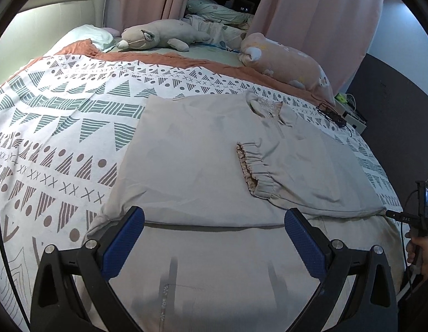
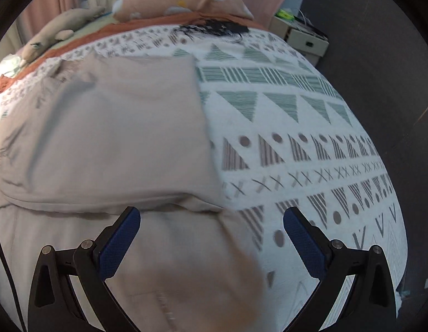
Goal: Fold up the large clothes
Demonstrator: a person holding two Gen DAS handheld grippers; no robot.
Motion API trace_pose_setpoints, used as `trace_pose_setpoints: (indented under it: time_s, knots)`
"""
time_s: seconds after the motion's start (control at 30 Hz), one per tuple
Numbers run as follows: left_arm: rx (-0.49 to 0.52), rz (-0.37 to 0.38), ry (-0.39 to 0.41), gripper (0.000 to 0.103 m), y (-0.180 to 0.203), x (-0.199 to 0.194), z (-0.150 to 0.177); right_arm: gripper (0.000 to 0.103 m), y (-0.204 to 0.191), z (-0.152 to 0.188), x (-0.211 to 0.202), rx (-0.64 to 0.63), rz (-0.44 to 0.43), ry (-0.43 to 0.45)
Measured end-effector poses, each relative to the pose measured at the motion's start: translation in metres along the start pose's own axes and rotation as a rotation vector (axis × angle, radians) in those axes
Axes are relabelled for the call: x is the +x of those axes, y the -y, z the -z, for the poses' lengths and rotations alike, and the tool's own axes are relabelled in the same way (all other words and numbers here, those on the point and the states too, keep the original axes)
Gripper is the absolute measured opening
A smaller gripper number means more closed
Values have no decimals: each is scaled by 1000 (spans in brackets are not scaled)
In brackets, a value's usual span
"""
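A large beige cloth garment (image 1: 203,152) lies spread on the white bedcover printed with green and brown triangles, dots and crosses (image 1: 61,127), partly folded so that its upper layer ends in a straight edge across the lower middle of both views.

The left wrist view is sharp. The left gripper (image 1: 214,224), with black arms and blue textured pads, is spread wide and holds nothing; its tips hover over the folded edge at 6 o'clock. Only this view shows the elasticated cuff with a floral lining (image 1: 248,166), lying on the garment just right of centre, and the collar (image 1: 269,108) toward 1 o'clock. At 12 o'clock a grey plush animal (image 1: 161,34) lies along the head of the bed, with a pink patterned pillow (image 1: 286,61) at 1 o'clock and pink curtains (image 1: 319,13) behind. At 4 o'clock a person's hand (image 1: 420,251) holds the other tool's black handle.

The right wrist view is blurred over the garment (image 2: 117,138). The right gripper (image 2: 212,222) is likewise released, its pads wide apart with nothing between them, above the garment's right-hand corner. This view alone shows the garment's right side edge running from 12 toward 6 o'clock, the bare bedcover (image 2: 297,138) filling 3 o'clock, a tangle of black cable (image 2: 214,29) at 12 o'clock, and a white cardboard box (image 2: 302,36) at 1 o'clock.
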State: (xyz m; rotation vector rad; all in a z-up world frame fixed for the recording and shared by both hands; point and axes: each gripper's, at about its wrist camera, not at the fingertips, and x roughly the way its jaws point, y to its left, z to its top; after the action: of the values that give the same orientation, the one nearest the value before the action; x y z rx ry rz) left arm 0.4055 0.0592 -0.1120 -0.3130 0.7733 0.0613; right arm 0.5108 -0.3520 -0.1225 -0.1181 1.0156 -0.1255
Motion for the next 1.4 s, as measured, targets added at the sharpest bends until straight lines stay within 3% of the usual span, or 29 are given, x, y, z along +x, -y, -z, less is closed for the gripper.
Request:
trace_pose_setpoints:
  time_s: [0.2,0.37,0.57,0.8,1.0,1.27,1.37,1.4]
  knots:
    - [52,-24,-15,103,19,12,1,103,22,1,31,56,96,-19]
    - [74,-39,-34,103,28,23,-10,103,25,3,37,94,27,-18]
    - [129,-58,-119,103,46,60,-32,103,23,0,46,103,-37,-20]
    - [173,-104,-215,103,70,116,-49,103,19,-9,51,70,-48,-15]
    - [256,-269,-293,103,79,165,-49,103,19,-16,63,64,-25,-16]
    - [221,-437,-256,103,44,150,-56,103,18,-15,65,67,21,0]
    - [171,-313,-245,103,33,130,-57,103,20,-11,51,74,3,21]
    - [169,-307,-227,103,32,118,-57,103,23,-9,45,79,-9,31]
